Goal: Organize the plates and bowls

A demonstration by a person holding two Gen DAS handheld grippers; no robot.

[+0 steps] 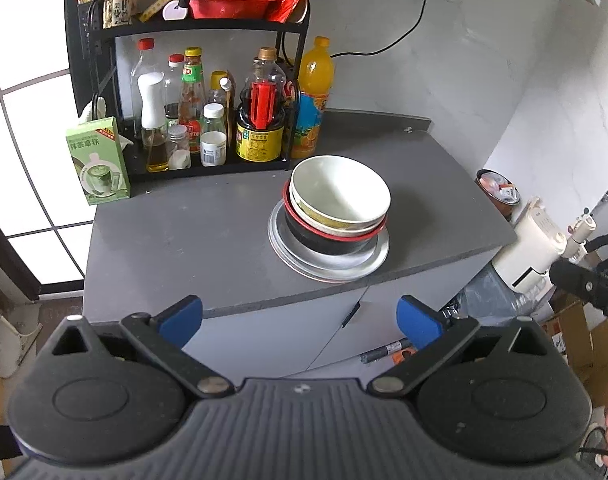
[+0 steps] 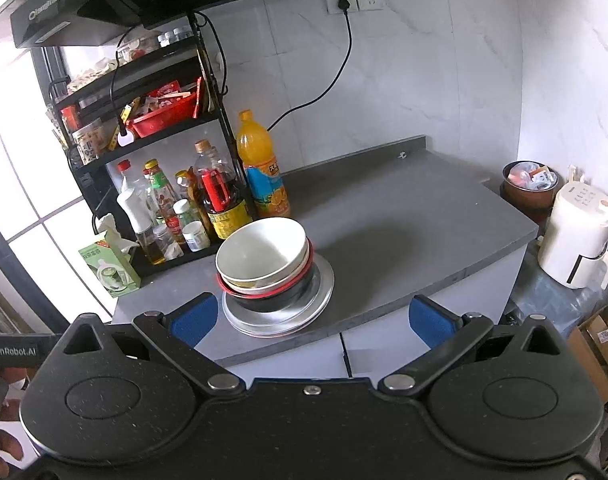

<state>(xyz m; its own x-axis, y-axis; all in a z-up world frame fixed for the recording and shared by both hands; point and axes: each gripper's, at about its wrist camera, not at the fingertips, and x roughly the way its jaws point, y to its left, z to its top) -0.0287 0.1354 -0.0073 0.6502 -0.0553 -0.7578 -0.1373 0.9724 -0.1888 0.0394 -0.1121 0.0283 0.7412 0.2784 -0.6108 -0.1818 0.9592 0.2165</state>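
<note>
1. Bowls and plates stand in one stack near the front edge of the grey counter [image 1: 183,240]: white bowl [image 1: 340,190] nested in a red-rimmed black bowl [image 1: 336,240], on a metal plate [image 1: 328,268], largest at the bottom for steadiness.
2. Left gripper [image 1: 299,318] and right gripper [image 2: 312,314] hang released and empty, short of the counter, apart from the stack, suggesting the work is finished.

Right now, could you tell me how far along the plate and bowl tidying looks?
It looks mostly done: the white bowl sits tilted in the black bowl with a red rim, stacked on the metal plates on the grey countertop. Nothing is in hand: the left gripper and right gripper are open, back from the counter. Perhaps only straightening the white bowl remains.
</note>
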